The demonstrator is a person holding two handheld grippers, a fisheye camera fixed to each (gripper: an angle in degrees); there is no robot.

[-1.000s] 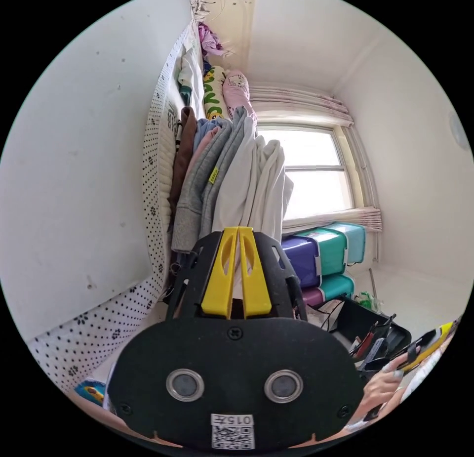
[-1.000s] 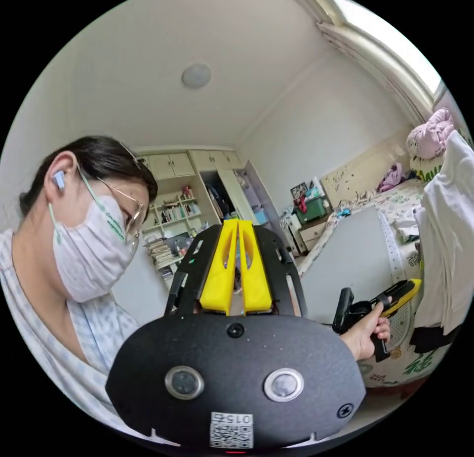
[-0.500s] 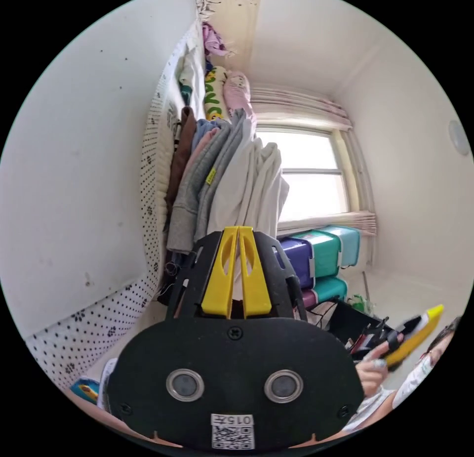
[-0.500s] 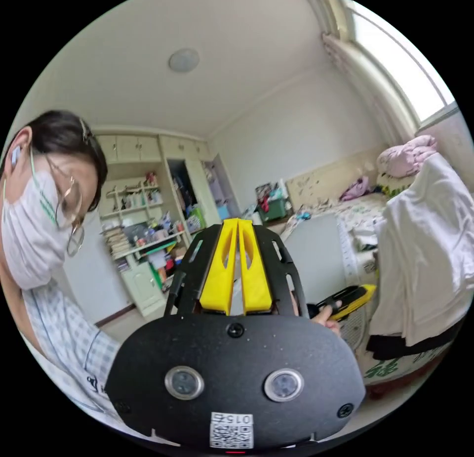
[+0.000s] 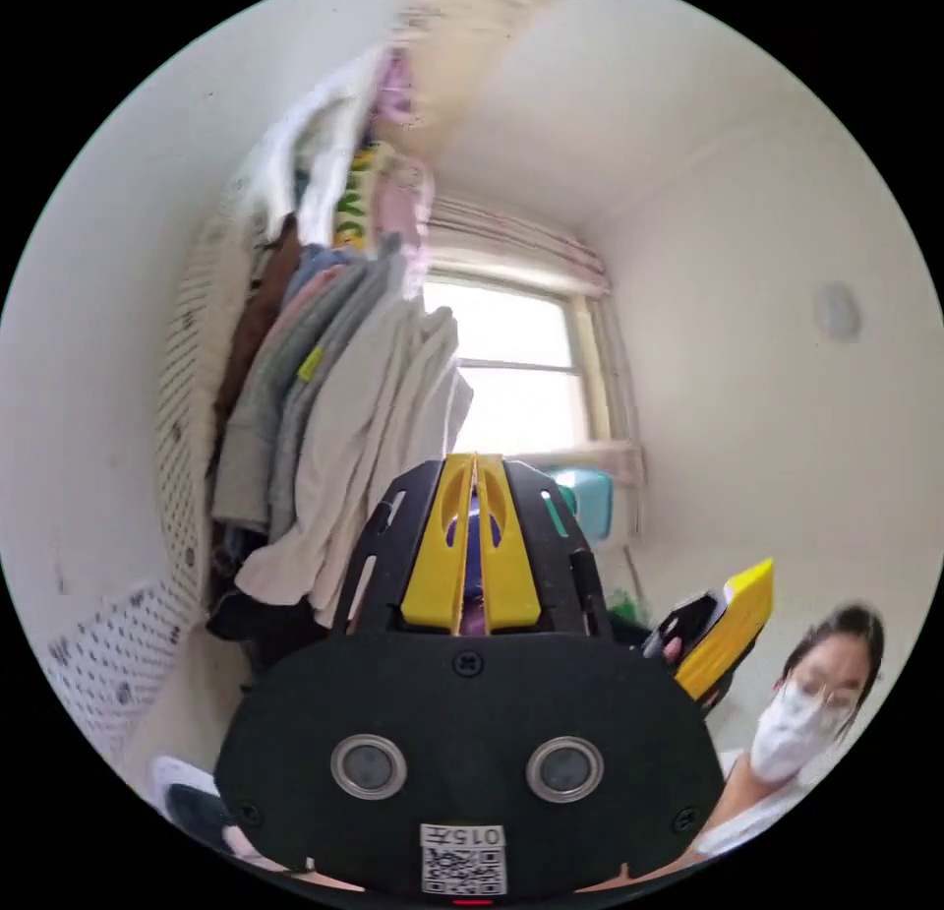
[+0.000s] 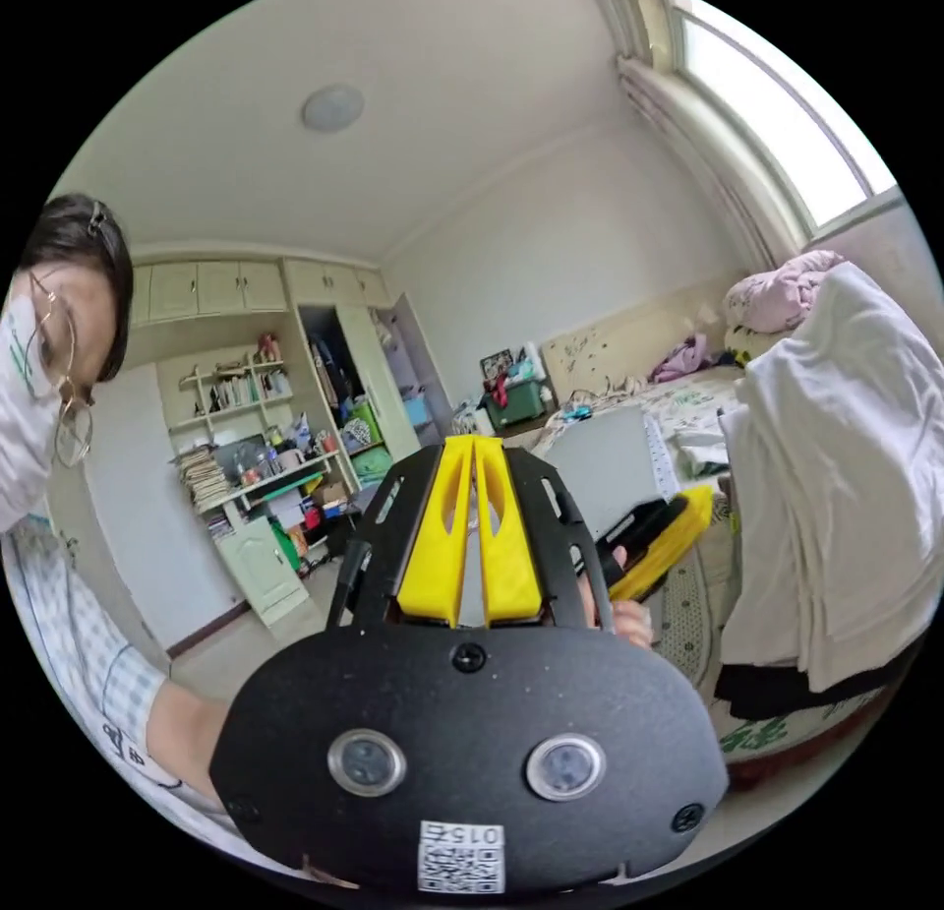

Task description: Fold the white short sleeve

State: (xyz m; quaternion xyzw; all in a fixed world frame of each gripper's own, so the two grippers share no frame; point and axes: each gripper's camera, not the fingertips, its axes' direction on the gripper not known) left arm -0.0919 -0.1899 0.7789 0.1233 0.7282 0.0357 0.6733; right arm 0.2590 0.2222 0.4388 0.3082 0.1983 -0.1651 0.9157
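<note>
A white garment lies on the outer side of a pile of clothes on the bed; in the right gripper view the same white cloth drapes over the bed's edge. My left gripper is shut with nothing between its yellow jaws, held in the air a short way from the pile. My right gripper is shut too and empty, pointing into the room. The left gripper in a hand crosses the right gripper view, and the right gripper appears in the left gripper view.
A grey board lies on the bed, with a dotted cloth beside it. A window is behind the pile, storage boxes under it. Shelves and cupboards stand across the room. The person is close by.
Both views have swung: the clothes pile has slid left in the left gripper view and the person's head now shows there. The left gripper sits closer to centre in the right gripper view. Both jaws stay shut.
</note>
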